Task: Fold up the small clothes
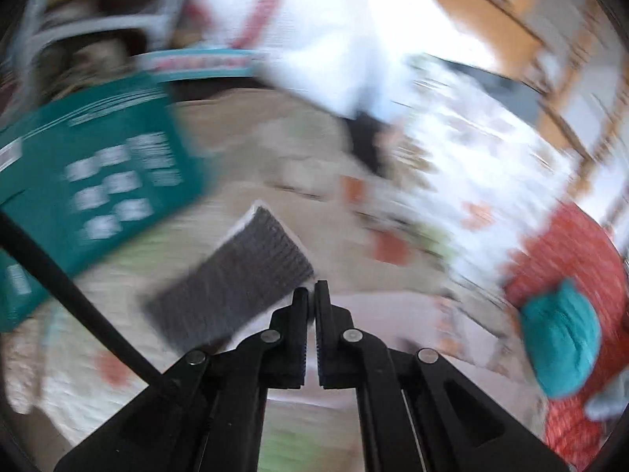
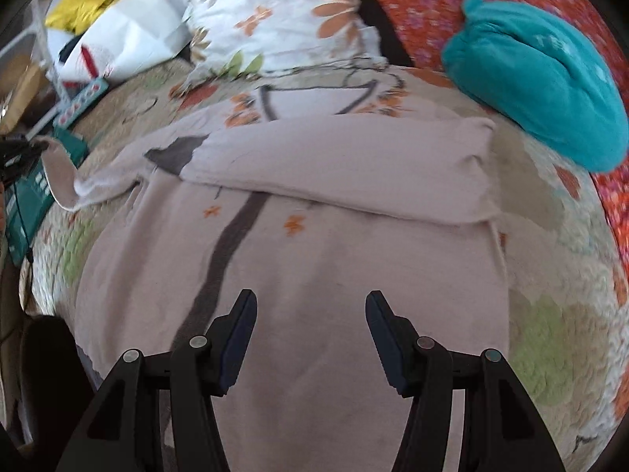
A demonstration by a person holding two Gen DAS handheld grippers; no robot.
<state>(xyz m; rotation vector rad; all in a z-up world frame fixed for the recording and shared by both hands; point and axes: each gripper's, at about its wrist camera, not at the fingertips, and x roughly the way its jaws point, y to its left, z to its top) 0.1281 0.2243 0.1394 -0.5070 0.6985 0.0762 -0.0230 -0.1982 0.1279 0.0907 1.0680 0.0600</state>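
A pale pink garment (image 2: 314, 259) with a dark stripe and small orange marks lies spread on the quilted bed; its right sleeve (image 2: 354, 165) is folded across the chest. My right gripper (image 2: 311, 314) is open and empty, just above the garment's lower body. In the blurred left wrist view my left gripper (image 1: 311, 295) is shut on the garment's grey-ribbed cuff (image 1: 236, 275), held above the bed. The left gripper also shows at the right wrist view's left edge (image 2: 15, 149), holding the left sleeve (image 2: 63, 173) out to the side.
A teal cloth bundle (image 2: 542, 78) lies on an orange patterned cover (image 2: 412, 4) at the back right. A floral pillow (image 2: 283, 15) and a white bag (image 2: 129, 31) are at the back. A teal box (image 1: 90, 181) lies on the left of the bed.
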